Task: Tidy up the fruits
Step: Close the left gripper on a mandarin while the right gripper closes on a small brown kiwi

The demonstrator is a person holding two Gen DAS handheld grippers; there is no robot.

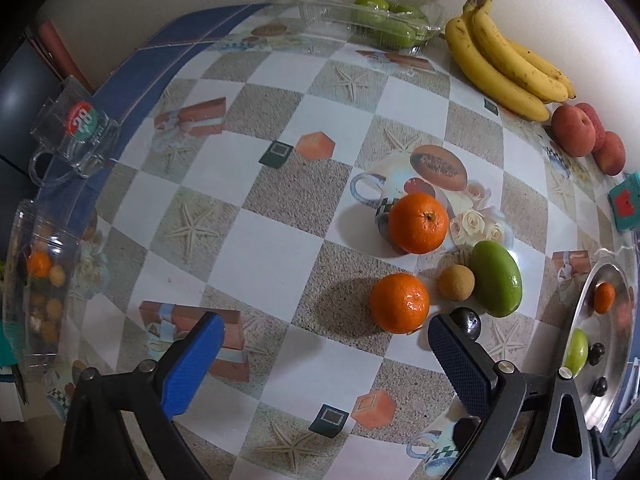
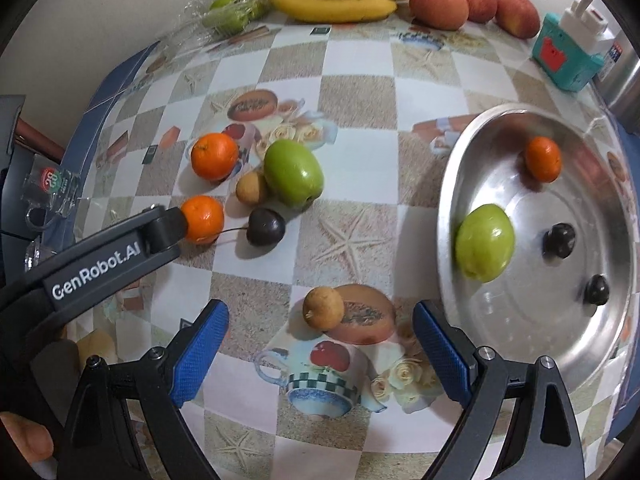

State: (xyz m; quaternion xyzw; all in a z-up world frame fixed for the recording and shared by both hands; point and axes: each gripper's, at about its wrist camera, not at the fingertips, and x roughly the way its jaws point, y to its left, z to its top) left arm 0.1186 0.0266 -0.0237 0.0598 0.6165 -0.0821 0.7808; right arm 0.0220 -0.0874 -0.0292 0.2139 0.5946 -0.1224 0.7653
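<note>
My left gripper (image 1: 324,344) is open and empty, low over the table, just short of the near orange (image 1: 399,302). A second orange (image 1: 418,223), a small brown fruit (image 1: 456,282), a green fruit (image 1: 497,278) and a dark plum (image 1: 469,322) lie beyond it. My right gripper (image 2: 320,344) is open and empty, with a small brown fruit (image 2: 323,307) lying between and just ahead of its fingers. The steel plate (image 2: 472,148) to its right holds a green fruit (image 2: 485,237), an orange (image 2: 543,159) and two dark plums (image 2: 560,240). The left gripper's arm (image 2: 112,256) shows in the right wrist view.
Bananas (image 1: 508,60), red apples (image 1: 576,130) and a clear box of green fruit (image 1: 384,24) line the back wall. A glass mug (image 1: 76,136) and a clear bag of fruit (image 1: 40,280) sit at the left table edge. A teal toy (image 2: 566,54) stands at back right.
</note>
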